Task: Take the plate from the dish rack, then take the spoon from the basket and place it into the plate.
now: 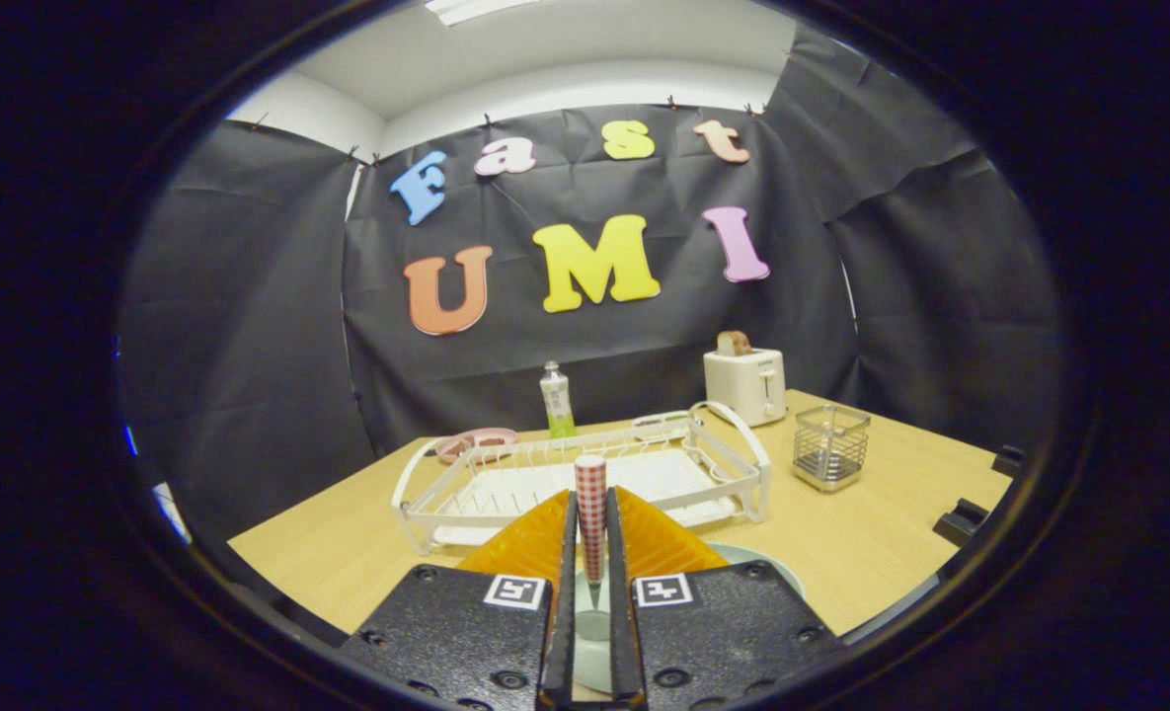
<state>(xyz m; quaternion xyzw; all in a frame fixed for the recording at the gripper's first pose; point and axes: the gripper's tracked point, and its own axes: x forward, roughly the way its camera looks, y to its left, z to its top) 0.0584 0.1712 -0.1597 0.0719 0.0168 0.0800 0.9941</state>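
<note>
My gripper (591,506) is shut on a spoon (591,518) with a red-and-white checked handle. The spoon stands upright between the fingers, its handle end poking up past the fingertips and its metal end pointing down. Right under the fingers lies a pale green plate (757,565) on the wooden table; part of it shows in the gap between the fingers, below the spoon's metal end. Whether the spoon touches the plate I cannot tell. Just beyond the fingers stands the white wire dish rack (733,464). The metal mesh basket (829,446) stands to the right of the rack.
Behind the rack are a white toaster (745,383) with a slice of bread in it, a small green bottle (557,400) and a pink dish (476,442). Two dark blocks (968,518) sit at the table's right edge. Black cloth walls the booth.
</note>
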